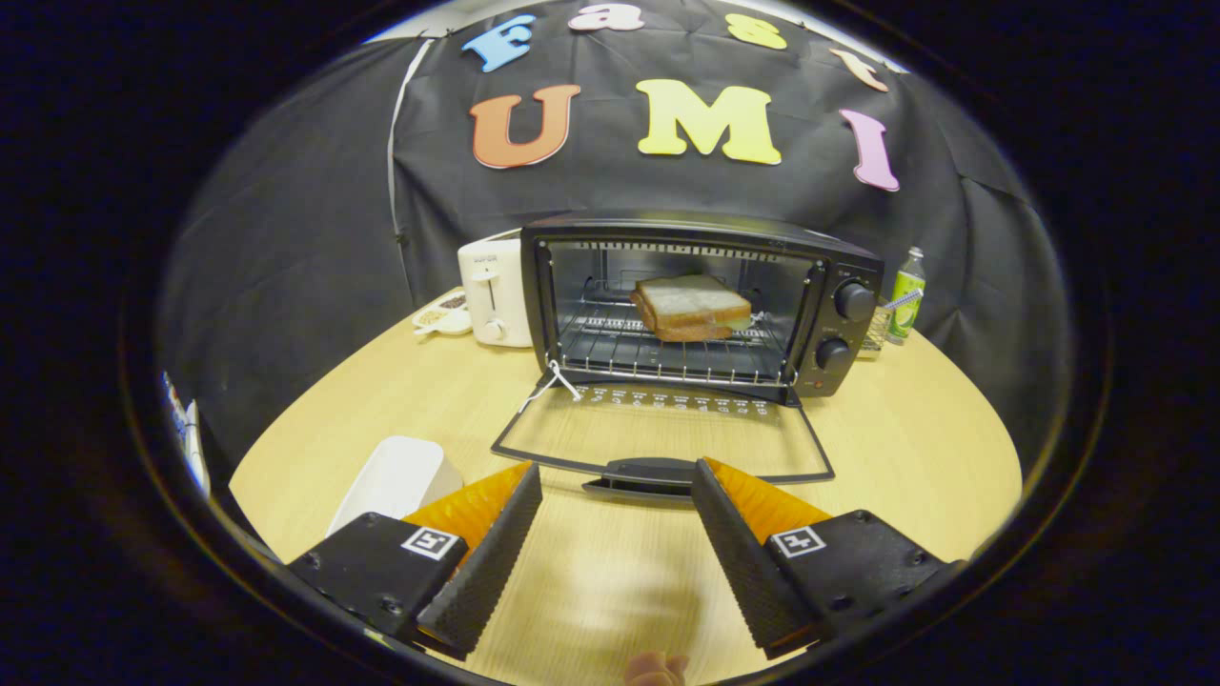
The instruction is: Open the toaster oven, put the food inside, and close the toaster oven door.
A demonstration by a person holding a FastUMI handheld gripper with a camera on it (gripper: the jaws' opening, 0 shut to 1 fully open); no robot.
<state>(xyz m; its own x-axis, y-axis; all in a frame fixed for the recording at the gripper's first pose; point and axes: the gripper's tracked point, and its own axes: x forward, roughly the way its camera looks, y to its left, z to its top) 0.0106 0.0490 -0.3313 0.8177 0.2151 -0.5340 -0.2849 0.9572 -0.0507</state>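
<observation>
fingers [617,476] spread open before the oven door handle [640,473], bread [693,307] inside

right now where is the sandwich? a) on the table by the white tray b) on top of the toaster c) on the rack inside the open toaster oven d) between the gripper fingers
c, the sandwich lies on the wire rack inside the toaster oven, door folded down, while the gripper is open and empty ahead of the door handle.

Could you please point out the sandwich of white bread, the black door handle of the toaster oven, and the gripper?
Sandwich of white bread [693,307], gripper view, top slice.
Black door handle [640,474], gripper view, middle of the bar.
Gripper [617,474], gripper view, midway between its open fingertips.
</observation>
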